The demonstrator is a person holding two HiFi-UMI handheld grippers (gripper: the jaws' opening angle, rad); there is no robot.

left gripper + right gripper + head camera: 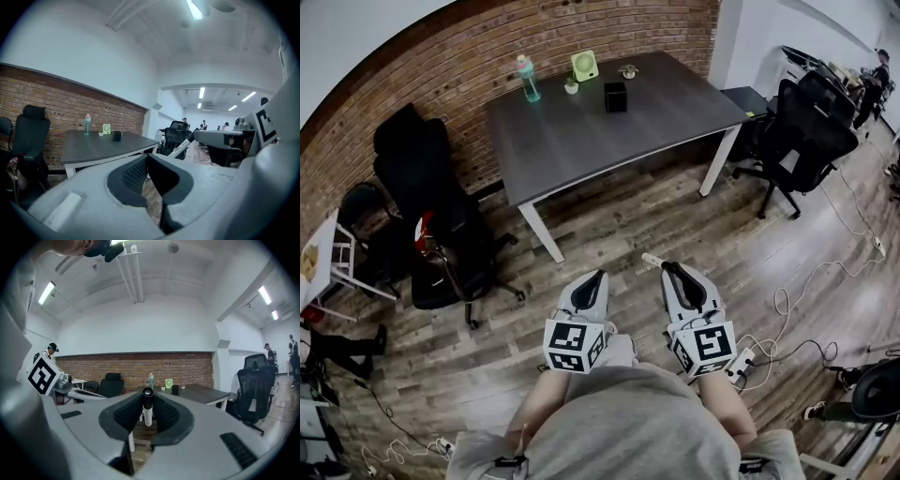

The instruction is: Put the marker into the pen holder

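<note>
Currently the right claw (148, 397) is grasping the marker (148, 416), the left claw (147, 159) is hanging clenched and empty, pen holder (616, 97) at upper centre

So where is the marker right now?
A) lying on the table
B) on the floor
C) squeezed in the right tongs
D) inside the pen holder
C: the right tongs are shut on the marker, and the pen holder stands far off on the table.
</note>
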